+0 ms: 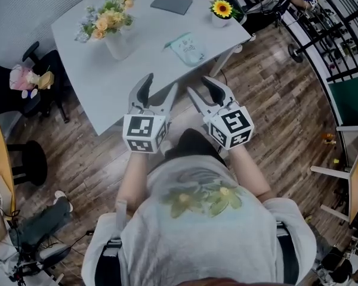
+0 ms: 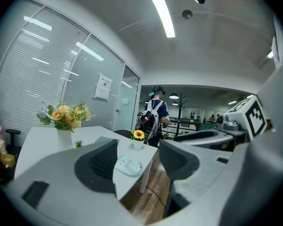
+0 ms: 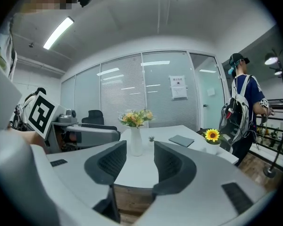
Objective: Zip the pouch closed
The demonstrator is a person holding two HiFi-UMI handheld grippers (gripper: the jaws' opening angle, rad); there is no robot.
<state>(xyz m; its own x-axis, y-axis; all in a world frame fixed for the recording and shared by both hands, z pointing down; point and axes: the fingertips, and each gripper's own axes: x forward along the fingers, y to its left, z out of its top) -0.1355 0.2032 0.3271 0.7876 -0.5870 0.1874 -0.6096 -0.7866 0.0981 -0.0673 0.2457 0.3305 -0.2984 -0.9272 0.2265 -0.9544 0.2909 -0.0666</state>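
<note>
The light blue pouch lies flat on the white table, near its right front edge. Both grippers hover in front of the table's near edge, short of the pouch. My left gripper is open with nothing between its jaws. In the left gripper view the pouch shows through the gap of the left gripper, still some way off. My right gripper is open too and empty. The right gripper points at the table, toward the white vase.
On the table stand a vase of flowers, a grey notebook and a small sunflower pot. A black chair with soft toys is left of the table. A person with a backpack stands beyond it, near metal racks.
</note>
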